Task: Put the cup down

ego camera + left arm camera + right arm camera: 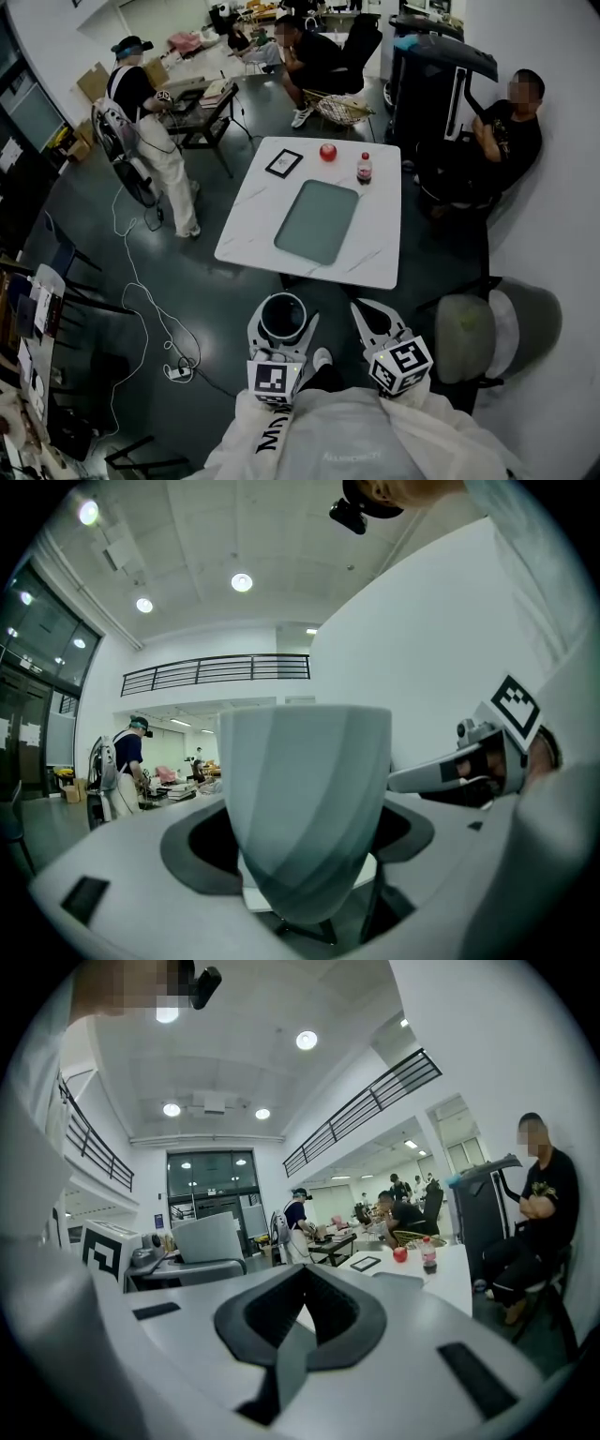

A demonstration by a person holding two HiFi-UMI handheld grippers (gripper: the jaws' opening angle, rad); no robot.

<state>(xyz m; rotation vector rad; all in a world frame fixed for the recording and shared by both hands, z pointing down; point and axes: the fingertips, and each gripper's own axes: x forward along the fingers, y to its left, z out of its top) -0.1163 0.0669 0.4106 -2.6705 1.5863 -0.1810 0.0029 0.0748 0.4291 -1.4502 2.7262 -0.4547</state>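
A pale grey-white cup (pixel 282 317) stands upright between the jaws of my left gripper (pixel 281 325), which is shut on it. Both hang over the floor, short of the near edge of the white marble table (pixel 375 234). In the left gripper view the cup (pixel 305 799) fills the middle, held low on its body by the left gripper (pixel 302 860). My right gripper (pixel 368 315) is beside it to the right, shut with nothing in it. In the right gripper view the right gripper (pixel 302 1283) has its dark pads meeting.
On the table lie a grey-green tray (pixel 317 221), a red apple (pixel 327 152), a small bottle (pixel 364 169) and a black-framed card (pixel 284 163). A grey chair (pixel 497 328) stands near right. People sit and stand beyond the table. A cable (pixel 150 300) trails on the floor to the left.
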